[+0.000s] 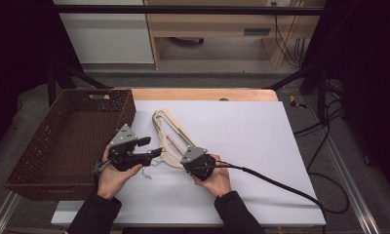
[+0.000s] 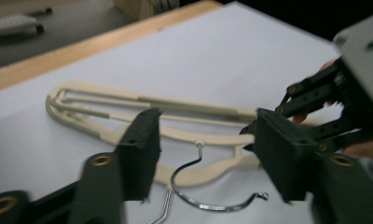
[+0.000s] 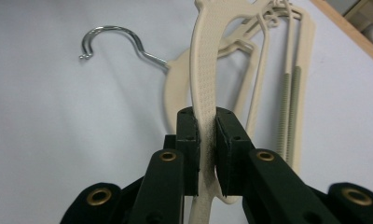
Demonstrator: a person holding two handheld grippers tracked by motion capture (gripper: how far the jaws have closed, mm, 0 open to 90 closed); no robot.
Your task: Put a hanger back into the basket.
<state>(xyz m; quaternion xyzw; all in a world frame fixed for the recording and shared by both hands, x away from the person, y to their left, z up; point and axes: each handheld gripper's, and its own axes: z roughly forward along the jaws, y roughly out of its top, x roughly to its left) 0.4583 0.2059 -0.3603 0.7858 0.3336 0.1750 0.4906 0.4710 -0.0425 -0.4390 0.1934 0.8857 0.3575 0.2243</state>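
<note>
While the right hand-held gripper point(image 1: 192, 157) covers one end of the cream plastic hangers point(image 1: 169, 136) in the high view, how many hangers lie stacked there is hard to tell; the right gripper view suggests two, one arm over another, with ribbed bars running toward one o'clock. Seen from above, the hangers lie on the white sheet point(image 1: 242, 131) over the desk point(image 1: 203, 94), near its middle, stretching from eleven o'clock to five o'clock. Their arms are pale cream with a dotted texture, and a bright wire hook point(image 3: 111, 41) curls off at ten o'clock in the right gripper view. That gripper's jaws are clamped on one textured hanger arm, pads pressing both faces. The left hand-held gripper point(image 1: 152, 146) hangs above the hook with its jaws apart and nothing between the pads; motion blur softens its own view, and a second bit of wire at the bottom edge is cut off. At nine o'clock sits a brown woven basket point(image 1: 34, 183).
</note>
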